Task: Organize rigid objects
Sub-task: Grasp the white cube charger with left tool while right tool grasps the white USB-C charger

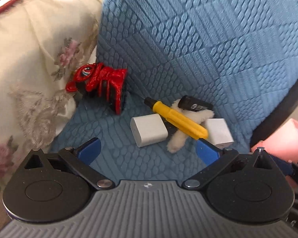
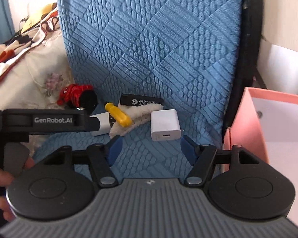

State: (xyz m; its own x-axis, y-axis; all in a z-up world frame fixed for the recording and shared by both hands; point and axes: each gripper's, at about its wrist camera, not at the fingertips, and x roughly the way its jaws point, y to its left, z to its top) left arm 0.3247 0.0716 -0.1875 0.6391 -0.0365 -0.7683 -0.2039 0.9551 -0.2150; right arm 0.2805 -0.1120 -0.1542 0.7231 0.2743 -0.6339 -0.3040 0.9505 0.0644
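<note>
You are working over a chair covered in blue quilted fabric [image 1: 188, 39], its seat and backrest filling most of both views. A cream floral blanket [image 1: 29, 59] is lying against the left side of the chair, and a pink box [image 2: 246, 119] with a white inside is standing just beside the chair's right edge.

Your left gripper [image 1: 148, 150] is hovering low over the seat with its blue fingers [image 1: 90, 148] spread wide apart and holding nothing. Your right gripper [image 2: 150, 148] is doing the same, its fingers apart and empty, pointing at a white charger [image 2: 164, 126] that is sitting just ahead of it.

The things to sort are lying in a loose cluster at the back of the seat. A red and black toy [image 1: 101, 85] is leaning at the seam, touching the blanket. A second white block [image 1: 149, 130] is lying flat just left of the pile. A yellow screwdriver [image 1: 178, 119] is resting diagonally across a cream fluffy hair clip [image 1: 180, 136], and a black case with white printing [image 1: 194, 104] is lying on the clip's far end, against the backrest.
</note>
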